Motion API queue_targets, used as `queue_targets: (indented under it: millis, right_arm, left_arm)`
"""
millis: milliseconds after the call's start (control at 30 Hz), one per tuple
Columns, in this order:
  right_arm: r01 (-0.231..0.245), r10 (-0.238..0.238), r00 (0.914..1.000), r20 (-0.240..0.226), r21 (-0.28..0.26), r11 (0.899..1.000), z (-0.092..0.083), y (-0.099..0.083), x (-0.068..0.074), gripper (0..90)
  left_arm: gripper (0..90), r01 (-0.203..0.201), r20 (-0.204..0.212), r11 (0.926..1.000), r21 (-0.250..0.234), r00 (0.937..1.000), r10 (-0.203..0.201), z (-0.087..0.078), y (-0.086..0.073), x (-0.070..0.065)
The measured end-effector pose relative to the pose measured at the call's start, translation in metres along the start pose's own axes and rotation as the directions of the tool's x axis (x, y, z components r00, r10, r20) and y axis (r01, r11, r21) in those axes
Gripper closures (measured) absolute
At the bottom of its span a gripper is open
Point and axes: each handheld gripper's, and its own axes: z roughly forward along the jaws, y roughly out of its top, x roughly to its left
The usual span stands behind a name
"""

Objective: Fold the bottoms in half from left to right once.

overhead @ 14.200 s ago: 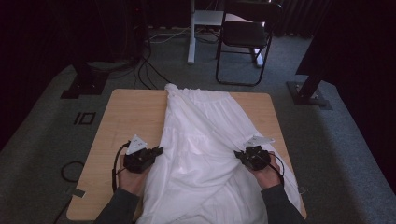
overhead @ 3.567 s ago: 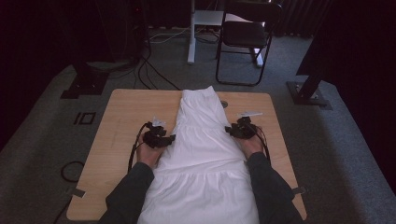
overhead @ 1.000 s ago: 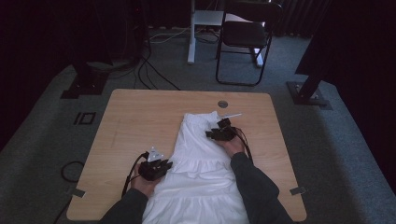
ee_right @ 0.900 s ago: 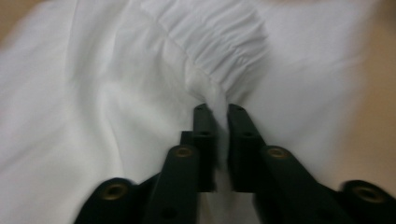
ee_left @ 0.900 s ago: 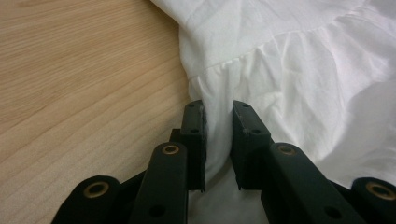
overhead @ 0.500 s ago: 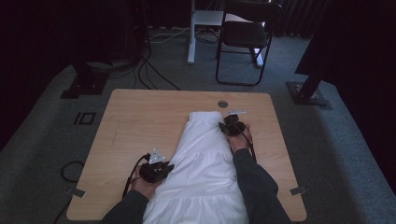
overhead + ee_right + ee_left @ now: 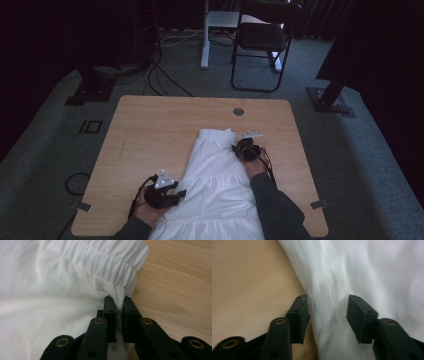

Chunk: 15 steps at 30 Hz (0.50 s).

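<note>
1. High view has the white garment [image 7: 220,185] lying lengthwise on my wooden bench [image 7: 150,130], its gathered waistband [image 7: 216,135] toward the middle of the frame and its wide hem running off the bottom edge.
2. My left gripper [image 7: 162,192] sits at the lower left of that frame, at the garment's left edge.
3. My right gripper [image 7: 246,149] sits right of centre, at the waistband's right corner.
4. Left gripper view: my 2 jaws stand apart and have just been opening. A fold of the white cloth [image 7: 329,315] lies between them, and I see no pad pressing it.
5. In that same view the left jaw sits over bare bench [image 7: 249,285], the right jaw over cloth.
6. Right gripper view: my jaws have just been closing and are clamped on a pinch of cloth [image 7: 117,296] just below the gathered waistband [image 7: 105,265], in the centre of the frame.
7. Bare bench [image 7: 175,277] fills the right side of that frame, the garment the left.
8. At the top of the high view a black chair [image 7: 262,42] stands on the grey carpet [image 7: 350,165].
</note>
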Motion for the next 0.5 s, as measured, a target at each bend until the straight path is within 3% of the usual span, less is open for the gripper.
queue_targets:
  millis: [33,67,100,133,233,367,500]
  right_arm:
    - [-0.005,0.005,1.0,-0.003,0.0,1.0,-0.001,-0.001,0.0,83.6]
    - [-0.005,0.005,1.0,-0.003,0.0,1.0,-0.001,-0.001,0.0,83.6]
    - [-0.015,0.015,0.9999,-0.008,0.002,1.0,-0.001,-0.001,-0.001,83.7]
    - [-0.041,0.042,0.9989,-0.022,0.013,0.999,0.0,0.001,-0.003,84.1]
    - [-0.041,0.042,0.9987,-0.031,0.017,0.999,0.0,0.002,-0.002,84.8]
    - [-0.045,0.046,0.9984,-0.034,0.015,0.999,0.0,0.001,0.001,84.9]
    - [-0.045,0.046,0.9978,-0.047,0.014,0.999,0.0,0.001,-0.001,85.0]
  left_arm:
    - [49.1,0.01,-0.015,0.9993,-0.035,0.9998,-0.011,-0.004,0.009,0.006]
    - [46.8,0.01,-0.015,0.9993,-0.035,0.9998,-0.011,-0.004,0.009,0.006]
    - [46.8,0.015,-0.058,0.9939,-0.109,0.9981,-0.021,-0.006,0.032,0.019]
    - [42.1,0.017,-0.06,0.992,-0.125,0.9979,-0.024,-0.004,0.043,0.025]
    - [36.4,0.02,-0.064,0.9895,-0.143,0.9975,-0.029,0.017,0.075,0.04]
    - [34.1,0.077,-0.043,0.9927,-0.093,0.9958,-0.081,0.062,0.101,0.054]
    - [32.9,0.073,-0.08,0.9973,-0.004,0.9941,-0.073,0.101,0.11,0.049]
